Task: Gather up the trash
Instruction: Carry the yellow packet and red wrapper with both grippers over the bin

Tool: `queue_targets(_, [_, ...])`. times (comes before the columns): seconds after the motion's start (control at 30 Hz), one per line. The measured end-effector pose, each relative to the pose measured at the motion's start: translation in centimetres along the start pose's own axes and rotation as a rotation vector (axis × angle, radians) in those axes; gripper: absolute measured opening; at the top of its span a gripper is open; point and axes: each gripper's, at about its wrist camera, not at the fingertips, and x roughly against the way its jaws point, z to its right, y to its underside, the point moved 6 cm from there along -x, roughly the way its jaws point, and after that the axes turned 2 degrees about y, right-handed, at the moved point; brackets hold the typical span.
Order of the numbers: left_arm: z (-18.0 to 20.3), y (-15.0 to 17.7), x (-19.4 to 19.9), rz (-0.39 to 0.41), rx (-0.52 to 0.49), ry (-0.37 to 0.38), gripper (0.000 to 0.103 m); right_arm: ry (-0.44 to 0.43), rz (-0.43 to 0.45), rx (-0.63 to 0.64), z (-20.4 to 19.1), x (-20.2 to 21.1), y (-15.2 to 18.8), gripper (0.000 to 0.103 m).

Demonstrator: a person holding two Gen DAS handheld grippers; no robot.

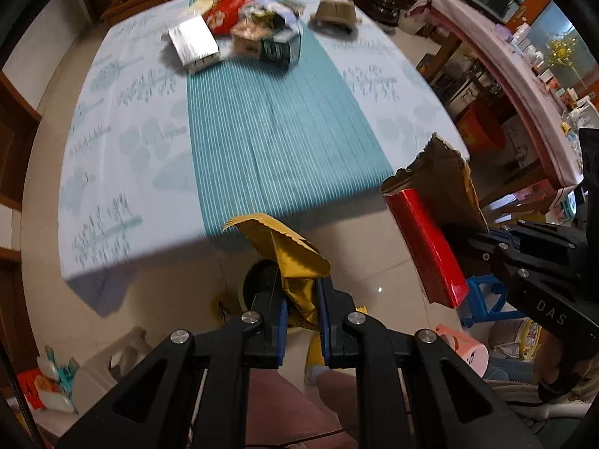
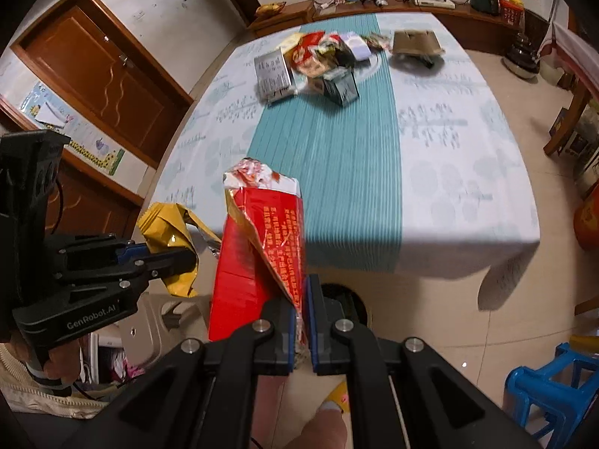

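Trash is held in both grippers, off the near edge of the desk point(image 1: 112, 119) and above the tiled floor. The left gripper point(image 1: 301, 321) has its jaws closed on a crumpled yellow wrapper point(image 1: 295, 258); the lower part of the wrapper is hidden between the blue pads, and its crinkled top rises above them. In the right wrist view the same wrapper bulges out past the side of that gripper. The right gripper point(image 2: 300, 331) has its jaws clamped on the torn edge of a red carton point(image 2: 258, 247), whose ripped upper end shows white and brown card; only a thin flap sits between the pads, so how deep the hold goes cannot be told. In the left wrist view the carton appears at the right with a brown torn flap behind it.

Directly below the left gripper a dark round bin opening point(image 1: 262, 280) shows, mostly covered by the wrapper and the fingers; its rim is only partly visible.

At the far end of the desk lies a pile of remaining trash point(image 1: 258, 33): a silvery flat box point(image 1: 192, 43), a red packet, a dark green carton and mixed wrappers, all smeared by motion blur so labels cannot be read. A brown cardboard piece point(image 1: 335, 11) lies apart to the right of the pile. A blue plastic stool point(image 2: 554, 385) stands on the floor, cut off by the frame edge.
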Motion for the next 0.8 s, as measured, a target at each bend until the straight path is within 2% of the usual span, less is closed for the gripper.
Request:
queue_targets(0.27, [0.1, 3.8, -1.1, -0.062, 0.012, -0.051, 0.012, -0.052, -0.062, -0.067, 1.9, -1.6, 5.0, 0.005])
queue_targets(0.47, [-1.6, 6.0, -3.7, -0.093, 0.052, -0.041, 0.012, -0.048, -0.144, -0.107, 2.1, -4.9, 8.3, 0.005])
queue_targets(0.6, [-3.0, 7.6, -7.1, -0.122, 0.083, -0.012, 0.012, -0.022, -0.191, -0.122, 1.8, -8.2, 10.3, 0.005])
queue_targets(0.8, [-5.4, 9.7, -14.8, -0.161, 0.127, 0.026, 0.014, 0.028, -0.227, -0.178, 2.6, -15.3, 13.0, 0.005])
